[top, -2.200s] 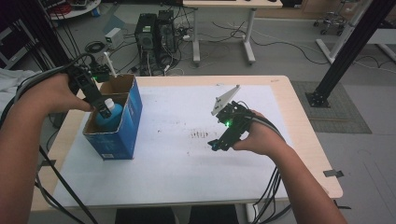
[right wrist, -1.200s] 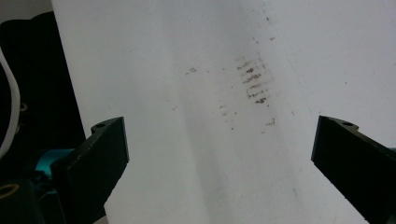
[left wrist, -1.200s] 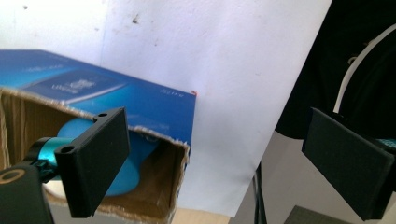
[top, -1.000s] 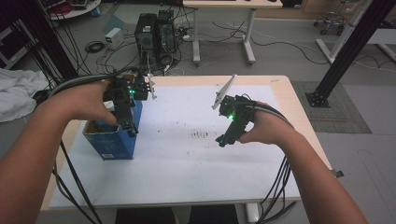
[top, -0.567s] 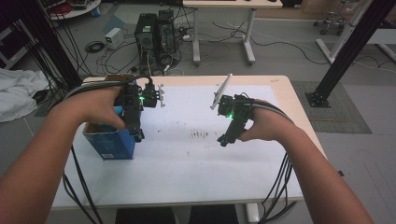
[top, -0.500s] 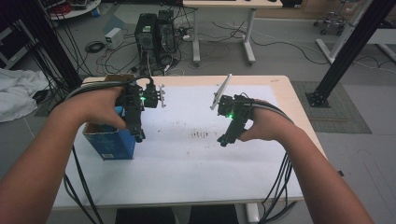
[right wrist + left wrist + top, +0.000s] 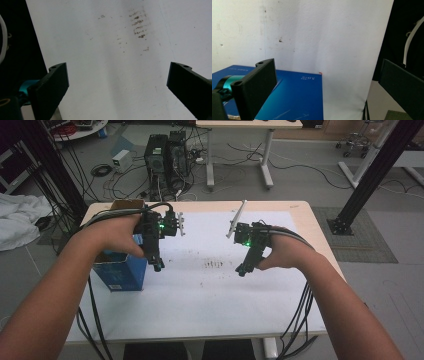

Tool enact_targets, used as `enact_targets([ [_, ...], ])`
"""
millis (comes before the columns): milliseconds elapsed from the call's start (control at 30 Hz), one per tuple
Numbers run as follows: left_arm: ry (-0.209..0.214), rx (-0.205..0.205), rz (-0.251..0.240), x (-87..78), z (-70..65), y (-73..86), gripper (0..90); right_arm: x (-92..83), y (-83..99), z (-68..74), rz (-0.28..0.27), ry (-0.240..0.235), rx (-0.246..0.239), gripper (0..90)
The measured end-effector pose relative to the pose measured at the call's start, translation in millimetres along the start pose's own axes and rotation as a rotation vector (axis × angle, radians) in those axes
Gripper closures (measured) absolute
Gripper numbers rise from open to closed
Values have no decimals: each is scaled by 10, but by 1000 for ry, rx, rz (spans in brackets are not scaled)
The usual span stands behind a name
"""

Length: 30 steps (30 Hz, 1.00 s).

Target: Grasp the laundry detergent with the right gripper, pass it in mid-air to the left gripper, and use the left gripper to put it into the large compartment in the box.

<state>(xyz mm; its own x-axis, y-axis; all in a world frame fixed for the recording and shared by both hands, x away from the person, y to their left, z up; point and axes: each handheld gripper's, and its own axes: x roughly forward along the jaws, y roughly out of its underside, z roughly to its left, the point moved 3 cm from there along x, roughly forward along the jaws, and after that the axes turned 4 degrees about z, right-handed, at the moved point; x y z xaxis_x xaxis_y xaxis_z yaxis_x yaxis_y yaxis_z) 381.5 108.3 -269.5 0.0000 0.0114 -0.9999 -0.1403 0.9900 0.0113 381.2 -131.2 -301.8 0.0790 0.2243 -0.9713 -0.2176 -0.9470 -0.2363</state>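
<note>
An open blue cardboard box (image 7: 120,270) stands at the left of the table, on the edge of a white sheet (image 7: 200,295). My left gripper (image 7: 157,266) hangs just right of the box, pointing down at the sheet. Its jaws have just been opening and nothing is between them. In the left gripper view the box's blue side (image 7: 294,100) lies under the open left gripper (image 7: 329,85). My right gripper (image 7: 241,271) hovers over the sheet at centre right. In its own view the right gripper (image 7: 117,85) is open and empty above dark smudges (image 7: 138,23).
The dark smudges (image 7: 215,265) mark the sheet between the two grippers. Cables trail from both hands over the table's near edge (image 7: 200,340). Computer towers (image 7: 167,155) and loose cables stand on the floor beyond the table. A black frame post (image 7: 370,175) rises at the right.
My left gripper has come up out of the blue box, moved right and sunk a little beside it. The right gripper has hardly moved.
</note>
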Motion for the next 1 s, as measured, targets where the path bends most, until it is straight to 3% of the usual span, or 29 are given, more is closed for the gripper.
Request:
enact_targets([
  [333,3,-10,-11,3,12,48,17,35,8,-1,25,0,-12,31],
  [1000,15,-10,-15,21,10,75,17,33,-6,27,20,11,-12,30],
])
